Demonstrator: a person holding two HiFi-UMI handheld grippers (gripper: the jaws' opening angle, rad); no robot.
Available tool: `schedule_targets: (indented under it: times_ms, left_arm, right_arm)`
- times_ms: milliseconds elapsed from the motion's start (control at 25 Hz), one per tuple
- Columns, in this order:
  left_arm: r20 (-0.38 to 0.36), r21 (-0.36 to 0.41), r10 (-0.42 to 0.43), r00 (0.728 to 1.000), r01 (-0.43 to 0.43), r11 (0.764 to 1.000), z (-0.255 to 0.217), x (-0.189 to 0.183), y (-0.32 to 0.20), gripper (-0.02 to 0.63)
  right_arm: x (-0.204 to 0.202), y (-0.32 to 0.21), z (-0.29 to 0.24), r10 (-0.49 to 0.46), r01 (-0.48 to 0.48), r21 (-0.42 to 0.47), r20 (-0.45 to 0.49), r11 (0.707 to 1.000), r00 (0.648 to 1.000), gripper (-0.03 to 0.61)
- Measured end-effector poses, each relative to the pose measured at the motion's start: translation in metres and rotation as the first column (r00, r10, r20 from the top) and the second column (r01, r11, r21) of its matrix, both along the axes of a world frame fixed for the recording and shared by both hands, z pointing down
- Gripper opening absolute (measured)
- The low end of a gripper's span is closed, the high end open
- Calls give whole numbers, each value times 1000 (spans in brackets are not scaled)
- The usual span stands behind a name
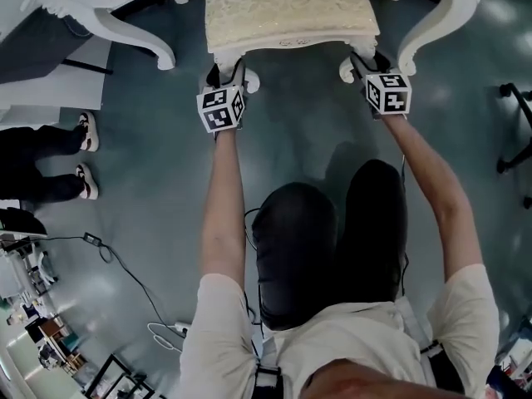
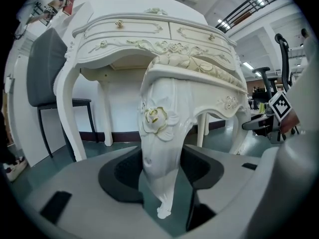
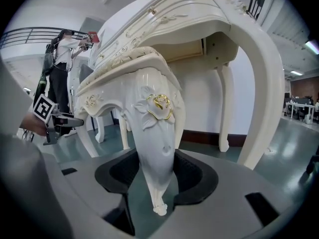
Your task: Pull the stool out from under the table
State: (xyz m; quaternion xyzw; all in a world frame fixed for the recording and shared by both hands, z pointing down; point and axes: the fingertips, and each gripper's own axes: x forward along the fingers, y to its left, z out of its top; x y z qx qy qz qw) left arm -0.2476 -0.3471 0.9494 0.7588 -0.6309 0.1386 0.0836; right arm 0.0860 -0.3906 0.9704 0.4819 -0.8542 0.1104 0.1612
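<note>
The stool (image 1: 291, 11) stands between the table's (image 1: 125, 25) two front legs, near edge toward us. Our left claw (image 1: 226, 75) is clamped on its left leg (image 2: 159, 143) and our right claw (image 1: 371, 63) on its right leg (image 3: 157, 148), pads pressing white wood. The only print is the square markers on the cubes (image 1: 221, 108). Bare floor (image 1: 166, 181) lies open toward us. Only the head view shows a bystander's legs (image 1: 33, 140). Only the left gripper view shows a grey chair (image 2: 46, 68) beside the table.

The stool (image 1: 291, 11) stands between the table (image 1: 125, 30) legs, left claw (image 1: 229, 73) and right claw (image 1: 366, 61) clamped on its front legs.
</note>
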Motion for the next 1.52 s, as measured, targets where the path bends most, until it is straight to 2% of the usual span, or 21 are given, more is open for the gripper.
schedule_targets:
  times_ms: [240, 680, 1280, 1520]
  left_arm:
    - [1, -5, -6, 1000, 6, 1000, 0, 7, 37, 232]
    - [-9, -12, -26, 1000, 26, 1000, -4, 24, 78, 233]
    - [-14, 27, -59, 998, 60, 998, -5, 33, 120, 233]
    - [-17, 20, -54, 998, 55, 998, -6, 38, 135, 233]
  right_arm:
    - [8, 33, 2, -21, 21, 10, -8, 1000, 1000, 244]
    - [23, 61, -3, -26, 26, 30, 6, 999, 1000, 244]
    - [32, 100, -2, -51, 51, 12, -10, 999, 999, 244]
    - [36, 114, -4, -56, 56, 9, -14, 998, 998, 244]
